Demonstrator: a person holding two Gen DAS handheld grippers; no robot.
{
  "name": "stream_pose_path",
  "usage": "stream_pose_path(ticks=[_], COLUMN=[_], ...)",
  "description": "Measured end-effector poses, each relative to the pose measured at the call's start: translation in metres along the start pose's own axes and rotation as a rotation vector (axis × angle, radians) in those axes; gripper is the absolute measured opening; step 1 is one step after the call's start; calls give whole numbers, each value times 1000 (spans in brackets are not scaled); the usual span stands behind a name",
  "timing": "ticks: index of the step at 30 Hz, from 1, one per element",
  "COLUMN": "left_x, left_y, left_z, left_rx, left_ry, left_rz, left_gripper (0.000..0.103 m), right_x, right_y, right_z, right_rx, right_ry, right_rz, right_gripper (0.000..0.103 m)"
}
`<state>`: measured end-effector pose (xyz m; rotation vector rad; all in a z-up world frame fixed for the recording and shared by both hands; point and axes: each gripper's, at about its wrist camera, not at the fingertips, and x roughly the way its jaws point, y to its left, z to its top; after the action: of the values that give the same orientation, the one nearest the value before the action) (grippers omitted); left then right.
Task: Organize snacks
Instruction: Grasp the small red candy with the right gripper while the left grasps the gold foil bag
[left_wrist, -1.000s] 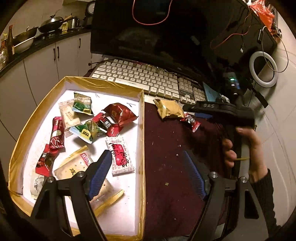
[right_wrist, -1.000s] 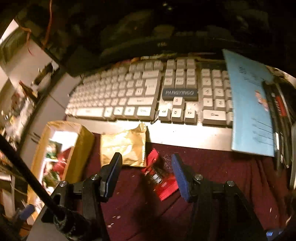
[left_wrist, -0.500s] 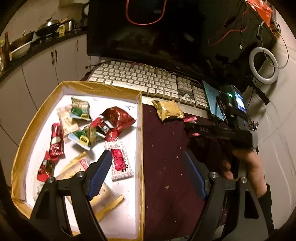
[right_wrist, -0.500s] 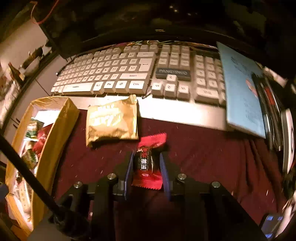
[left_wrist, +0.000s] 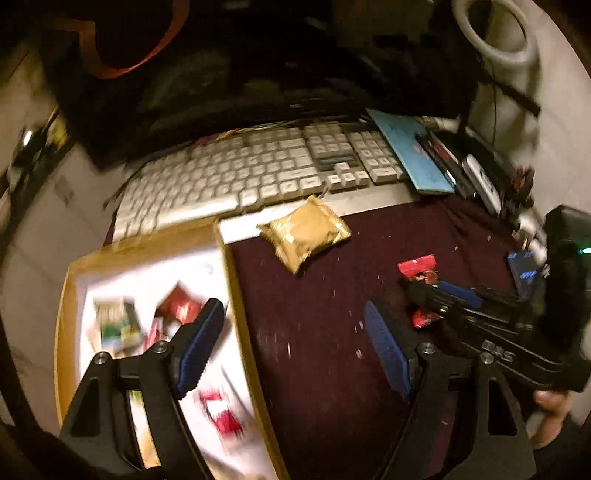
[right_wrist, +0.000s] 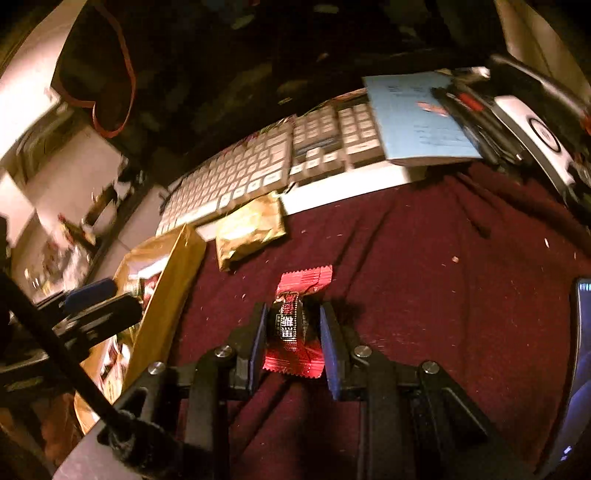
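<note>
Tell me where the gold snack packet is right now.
The gold snack packet lies on the maroon cloth, against the keyboard's front edge, just right of the gold box corner and beyond the red snack in the right gripper.

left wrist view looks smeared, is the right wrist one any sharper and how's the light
Left wrist view: motion blur smears the box and its snacks. Right wrist view: sharper at centre, red snack legible between the right gripper fingers, edges streaked. Both: dim warm light, fisheye-bent keyboard.

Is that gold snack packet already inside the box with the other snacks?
No, the gold packet lies on the dark red cloth just outside the gold-edged box, against the keyboard.
</note>
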<state>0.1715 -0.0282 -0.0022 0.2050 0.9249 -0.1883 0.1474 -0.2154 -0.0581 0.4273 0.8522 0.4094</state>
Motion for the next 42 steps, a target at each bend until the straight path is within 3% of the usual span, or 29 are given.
stream_pose_path(ticks=[6,10,17,22,24,25,33,36,42], left_x=[50,74,102,116,114,112,110,111,73], left_y=[-7,-9,-12,-20,-23,-25,-39,-39,-41], left_z=[32,45,55,58,57,55,53,53,28], left_rx=[111,210,321,319,297,289,214,176,117], left_ry=[61,59,129,175,199,210,212,199,156], left_rz=[17,77,3,-18,-30,-40,-35,-21,12], left_gripper=[79,79,79,76,54,51,53,49,48], right_x=[-4,-4,-7,-8,-9,-9,-10,-10,-9], right_y=[-16,-16,-20,-20,-21,-21,-21,-21,-20], right_z=[3,3,3,2,1,1,2,2,3], right_rx=[73,73,99,103,107,107,105,101,89], right_ry=[-53,-56,-66,-75,-76,-75,-75,-74,-71], right_rz=[51,53,74,71,72,70,66,61,58], right_gripper=[27,27,28,28,28,28,28,28,28])
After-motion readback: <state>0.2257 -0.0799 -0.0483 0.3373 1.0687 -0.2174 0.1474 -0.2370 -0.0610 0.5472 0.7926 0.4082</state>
